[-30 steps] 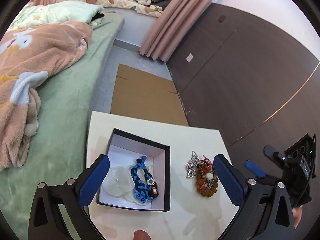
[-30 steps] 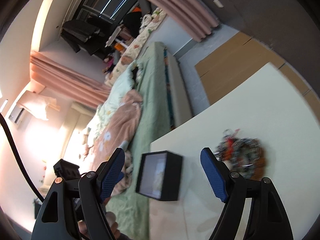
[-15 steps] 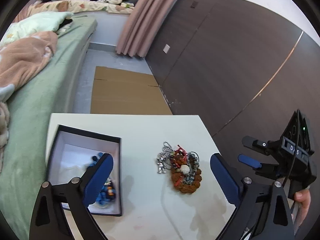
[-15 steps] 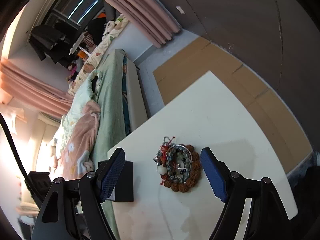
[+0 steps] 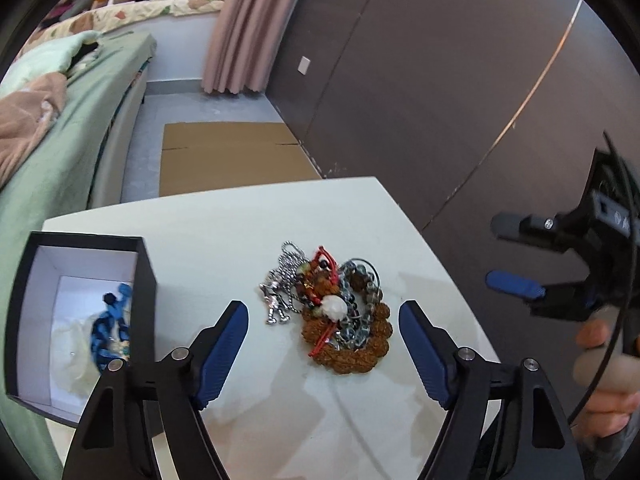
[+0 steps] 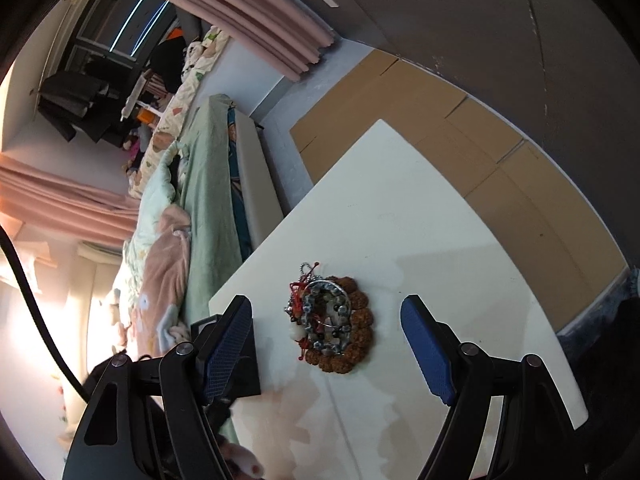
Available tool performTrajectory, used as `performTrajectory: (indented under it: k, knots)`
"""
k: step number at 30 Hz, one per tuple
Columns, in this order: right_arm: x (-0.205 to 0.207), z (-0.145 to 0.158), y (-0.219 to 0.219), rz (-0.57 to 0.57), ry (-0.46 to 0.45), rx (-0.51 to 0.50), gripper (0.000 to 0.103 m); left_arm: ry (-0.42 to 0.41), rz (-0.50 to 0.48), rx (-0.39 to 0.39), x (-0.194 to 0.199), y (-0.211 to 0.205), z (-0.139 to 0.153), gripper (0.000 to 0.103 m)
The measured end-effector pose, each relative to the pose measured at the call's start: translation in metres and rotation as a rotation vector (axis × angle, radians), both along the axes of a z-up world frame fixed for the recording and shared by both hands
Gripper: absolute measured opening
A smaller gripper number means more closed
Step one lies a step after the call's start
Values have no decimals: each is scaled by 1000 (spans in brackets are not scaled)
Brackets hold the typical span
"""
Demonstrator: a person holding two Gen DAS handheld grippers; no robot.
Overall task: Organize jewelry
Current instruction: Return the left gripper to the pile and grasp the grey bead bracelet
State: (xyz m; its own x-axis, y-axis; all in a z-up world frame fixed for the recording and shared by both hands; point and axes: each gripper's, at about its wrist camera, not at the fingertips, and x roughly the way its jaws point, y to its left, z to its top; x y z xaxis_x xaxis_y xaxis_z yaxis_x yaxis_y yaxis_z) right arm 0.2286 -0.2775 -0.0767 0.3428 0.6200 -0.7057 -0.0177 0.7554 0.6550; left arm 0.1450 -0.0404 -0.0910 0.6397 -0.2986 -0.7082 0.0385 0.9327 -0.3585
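The tangled jewelry pile (image 5: 340, 312) lies mid-worktop (image 5: 248, 224), right of the black box (image 5: 148, 280) that already holds a blue bracelet (image 5: 110, 320). The left claw (image 5: 324, 344) hangs above the pile, its jaws just narrowed yet open and empty; the right claw (image 6: 326, 344) is open too. The risk I see: chains and beads interlock, so one pinch may drag several pieces.
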Motion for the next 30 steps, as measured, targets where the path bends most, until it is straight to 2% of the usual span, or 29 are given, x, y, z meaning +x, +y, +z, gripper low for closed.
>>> performTrajectory:
  k: [6,10,12,16,23,27,30]
  knots:
    - [1,-1,-8,-11,11,-1,78,1,-54,56,4,-20,-14,63]
    - [2,-2,-11,-19,18,12,79,19,-83,64,8,-34,-23,31]
    - [2,-3,-12,-20,20,17,78,34,-104,54,9,-41,-27,25]
    - [2,-4,-15,-20,22,22,78,52,-94,83,10,-48,-33,25]
    - [3,-5,-17,-25,25,23,78,69,-40,72,17,-40,-38,25]
    - [3,-6,-14,-18,25,18,79,74,-10,104,23,-44,-46,25]
    - [4,-8,-7,1,22,-3,78,82,13,57,24,-38,-50,24]
